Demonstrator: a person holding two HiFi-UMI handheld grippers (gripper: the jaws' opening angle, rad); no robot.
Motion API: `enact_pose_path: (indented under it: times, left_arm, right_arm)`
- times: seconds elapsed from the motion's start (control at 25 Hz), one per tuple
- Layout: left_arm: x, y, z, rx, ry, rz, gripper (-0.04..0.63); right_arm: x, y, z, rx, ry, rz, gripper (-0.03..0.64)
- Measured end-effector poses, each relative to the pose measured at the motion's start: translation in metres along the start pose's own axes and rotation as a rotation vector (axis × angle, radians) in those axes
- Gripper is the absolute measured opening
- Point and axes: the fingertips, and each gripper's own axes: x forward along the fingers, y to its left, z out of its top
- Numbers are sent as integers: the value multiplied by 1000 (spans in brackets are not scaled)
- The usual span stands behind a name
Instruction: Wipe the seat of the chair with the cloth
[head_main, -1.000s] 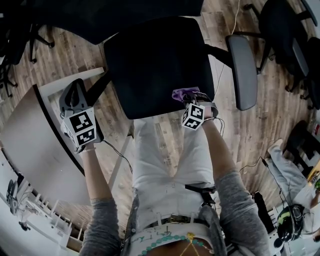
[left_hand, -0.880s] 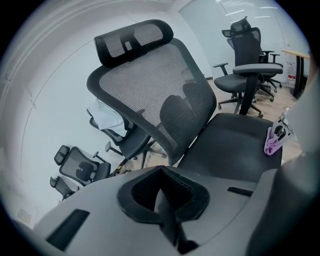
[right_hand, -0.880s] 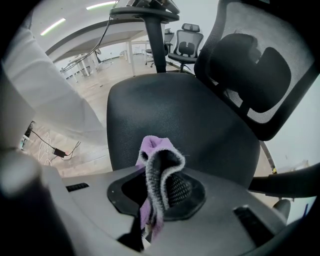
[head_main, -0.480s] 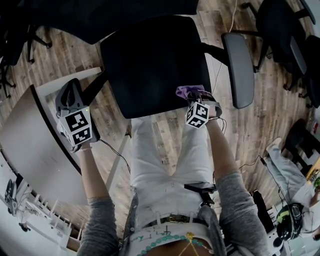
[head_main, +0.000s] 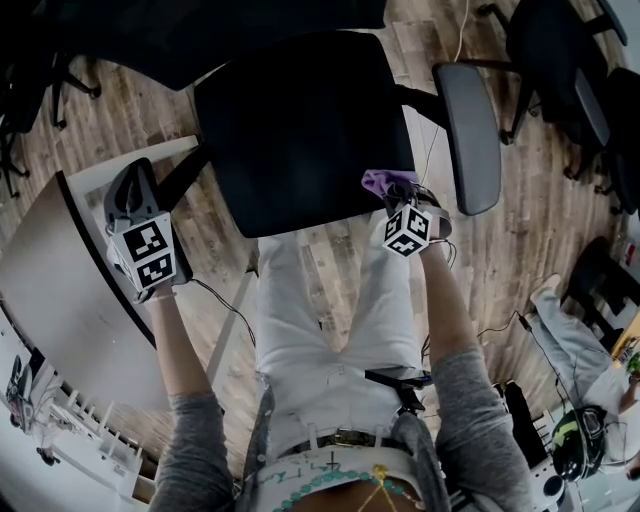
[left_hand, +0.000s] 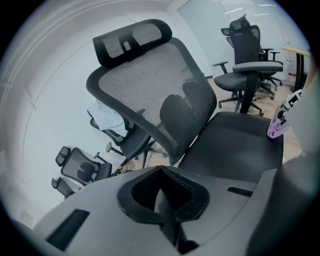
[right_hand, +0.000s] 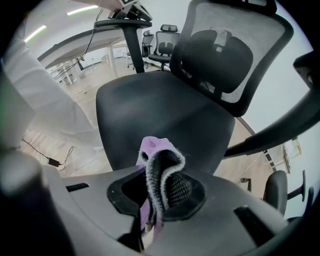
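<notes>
Your right hand-held gripper (right_hand: 159, 197) has slid rightward, clenched on the purple cloth (right_hand: 150, 148) at the seat (head_main: 300, 130) front right corner. Your left hand-held gripper (left_hand: 162, 200) is clenched on nothing. Most wiping probably remains.

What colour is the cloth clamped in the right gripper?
Light purple, with a fuzzy greyish edge; the cloth shows best in the right gripper view.

An office: several black mesh swivel chairs (left_hand: 245, 50) on castors, a long white bench (head_main: 60, 280), wood-plank floor (head_main: 540, 260), plain white walls (left_hand: 45, 115).
</notes>
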Motion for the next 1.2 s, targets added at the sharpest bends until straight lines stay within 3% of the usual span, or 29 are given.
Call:
enact_pose_path:
  times: [0.2, 0.4, 0.8, 0.96, 1.2]
  left_arm:
    - [1, 0, -1, -4, 0, -5, -2]
    - [0, 0, 0, -6, -2, -4, -2]
    - [-2, 2, -1, -11, -1, -2, -2]
    - [-3, 3, 2, -23, -7, -15, -1]
    - [0, 4, 0, -49, -17, -37, -1]
  right_arm:
    - [-6, -5, -13, 29, -11, -13, 52]
    - [-7, -6, -17, -18, -15, 6, 52]
    - [-3, -5, -15, 38, 16, 15, 52]
    - [-6, -9, -13, 115, 35, -8, 52]
    - [-11, -7, -5, 334, 30, -51, 52]
